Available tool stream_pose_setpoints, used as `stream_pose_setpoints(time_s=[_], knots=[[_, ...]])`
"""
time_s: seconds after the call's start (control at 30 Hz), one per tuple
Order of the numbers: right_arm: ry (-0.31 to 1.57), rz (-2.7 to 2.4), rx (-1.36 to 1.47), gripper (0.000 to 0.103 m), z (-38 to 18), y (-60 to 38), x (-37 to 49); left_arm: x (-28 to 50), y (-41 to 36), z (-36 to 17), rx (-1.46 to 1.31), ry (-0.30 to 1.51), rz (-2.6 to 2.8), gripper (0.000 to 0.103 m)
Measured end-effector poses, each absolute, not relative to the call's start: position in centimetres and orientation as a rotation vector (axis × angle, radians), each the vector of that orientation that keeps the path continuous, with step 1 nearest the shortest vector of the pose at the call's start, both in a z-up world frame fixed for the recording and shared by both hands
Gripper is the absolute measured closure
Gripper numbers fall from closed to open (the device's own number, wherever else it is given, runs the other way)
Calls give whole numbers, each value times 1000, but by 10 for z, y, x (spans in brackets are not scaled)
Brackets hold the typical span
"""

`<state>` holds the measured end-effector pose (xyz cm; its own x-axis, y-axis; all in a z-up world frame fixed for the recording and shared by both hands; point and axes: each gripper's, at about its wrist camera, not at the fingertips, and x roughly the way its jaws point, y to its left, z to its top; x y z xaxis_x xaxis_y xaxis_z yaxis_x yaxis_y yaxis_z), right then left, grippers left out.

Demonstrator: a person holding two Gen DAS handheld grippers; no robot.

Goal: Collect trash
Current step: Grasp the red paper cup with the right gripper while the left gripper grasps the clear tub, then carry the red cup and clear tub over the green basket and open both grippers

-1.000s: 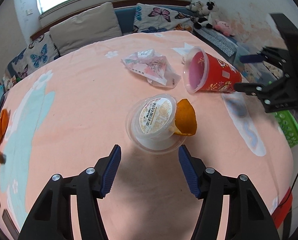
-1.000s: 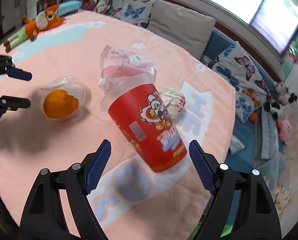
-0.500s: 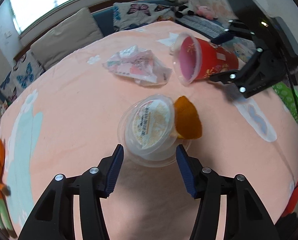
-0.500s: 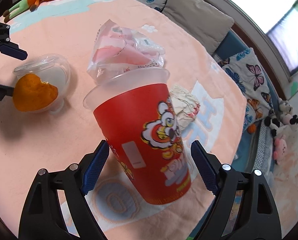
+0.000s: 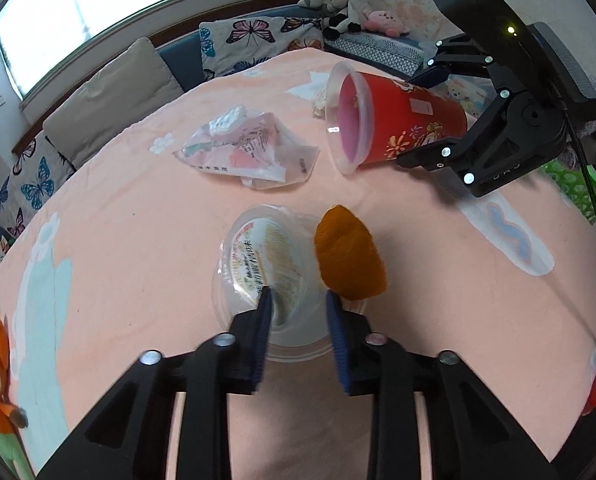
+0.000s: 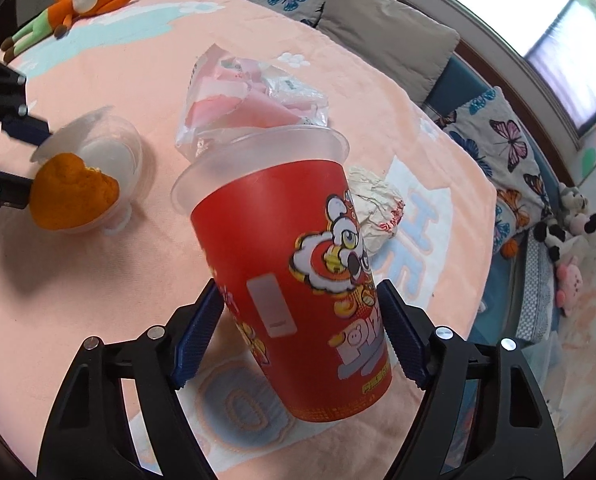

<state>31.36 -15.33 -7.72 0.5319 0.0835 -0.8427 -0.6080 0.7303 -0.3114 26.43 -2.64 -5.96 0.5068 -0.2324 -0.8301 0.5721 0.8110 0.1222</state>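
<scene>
A clear plastic cup with a peeled-up label lid stands on the pink tablecloth, an orange peel leaning in it. My left gripper is closing on the cup's near side, with one pad touching the lid and the other beside the peel. In the right wrist view the left gripper sits at the cup and the peel. A red printed cup lies tilted, mouth away. My right gripper is closing, its pads touching both of the red cup's sides.
A crumpled pink-and-clear wrapper lies behind the clear cup. A crumpled paper ball sits beside the red cup. An orange plush toy lies at the table's far edge. A green basket stands past the right edge. Cushions line a bench behind.
My left gripper moved forward onto the clear cup and its jaws narrowed sharply. My right gripper came down further along the red cup and its jaws narrowed to the cup's sides.
</scene>
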Motion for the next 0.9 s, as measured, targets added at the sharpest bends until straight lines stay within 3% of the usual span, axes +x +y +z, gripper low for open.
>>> stream_pose_setpoints(time_s=[0.9], knots=[[834, 423, -274, 34, -19, -187, 213, 201, -16, 6, 305, 806, -504, 79]])
